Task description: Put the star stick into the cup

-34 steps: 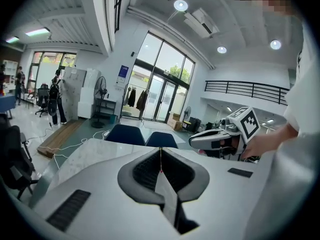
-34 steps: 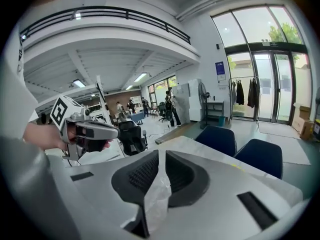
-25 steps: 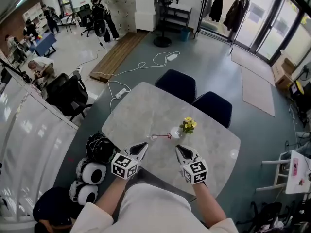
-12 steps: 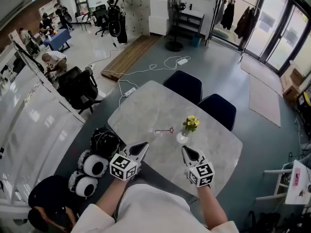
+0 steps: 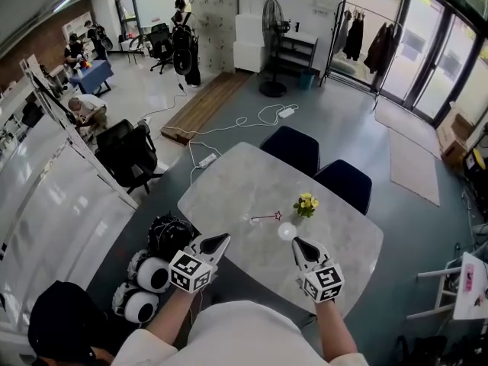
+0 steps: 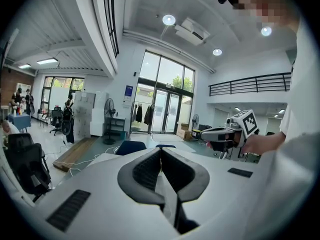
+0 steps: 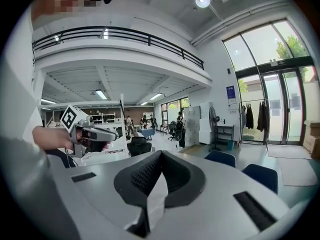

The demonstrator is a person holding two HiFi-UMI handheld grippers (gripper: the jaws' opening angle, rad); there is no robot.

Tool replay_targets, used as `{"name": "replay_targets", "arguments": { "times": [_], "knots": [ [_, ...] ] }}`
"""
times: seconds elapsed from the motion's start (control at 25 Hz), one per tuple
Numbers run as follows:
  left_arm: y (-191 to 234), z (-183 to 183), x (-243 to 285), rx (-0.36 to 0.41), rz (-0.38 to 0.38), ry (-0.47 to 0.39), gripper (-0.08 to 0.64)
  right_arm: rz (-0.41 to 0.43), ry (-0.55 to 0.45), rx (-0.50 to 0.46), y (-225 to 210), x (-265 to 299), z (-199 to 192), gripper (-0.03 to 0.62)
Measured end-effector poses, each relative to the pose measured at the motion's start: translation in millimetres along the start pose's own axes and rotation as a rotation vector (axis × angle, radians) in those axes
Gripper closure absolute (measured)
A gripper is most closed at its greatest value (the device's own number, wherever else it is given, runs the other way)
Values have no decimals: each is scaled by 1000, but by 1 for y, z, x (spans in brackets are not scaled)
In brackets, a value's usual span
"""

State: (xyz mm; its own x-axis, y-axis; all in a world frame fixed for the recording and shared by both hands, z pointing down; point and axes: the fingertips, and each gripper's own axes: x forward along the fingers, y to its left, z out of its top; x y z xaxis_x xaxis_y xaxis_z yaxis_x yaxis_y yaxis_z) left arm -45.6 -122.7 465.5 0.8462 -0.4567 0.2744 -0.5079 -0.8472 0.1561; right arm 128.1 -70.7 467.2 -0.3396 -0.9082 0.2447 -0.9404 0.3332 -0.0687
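Observation:
The star stick, a thin pink rod with a red star at its right end, lies flat on the pale marble table. Just right of it stands a small white cup with yellow flowers showing above it. My left gripper hovers near the table's front edge, shut and empty, well short of the stick. My right gripper is also shut and empty, just in front of the cup. Each gripper view shows closed jaws and the other gripper held beside it.
Two dark blue chairs stand at the table's far side. Black and white bags sit on the floor at the table's left. A black office chair and cables lie further left and behind. A person's dark-haired head is at bottom left.
Both grippers have risen and drawn back a little from the stick, still side by side. The head view has swung, so the table sits further right. Stick and cup have not moved.

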Motion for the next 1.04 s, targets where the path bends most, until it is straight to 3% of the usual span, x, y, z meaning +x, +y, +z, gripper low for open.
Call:
{"name": "replay_targets", "arguments": {
  "times": [0.2, 1.04],
  "knots": [
    [11, 11, -11, 3, -5, -19, 538, -29, -45, -32, 9, -3, 24, 586],
    [23, 11, -14, -4, -20, -31, 538, -49, -49, -16, 20, 5, 26, 586]
  ]
}}
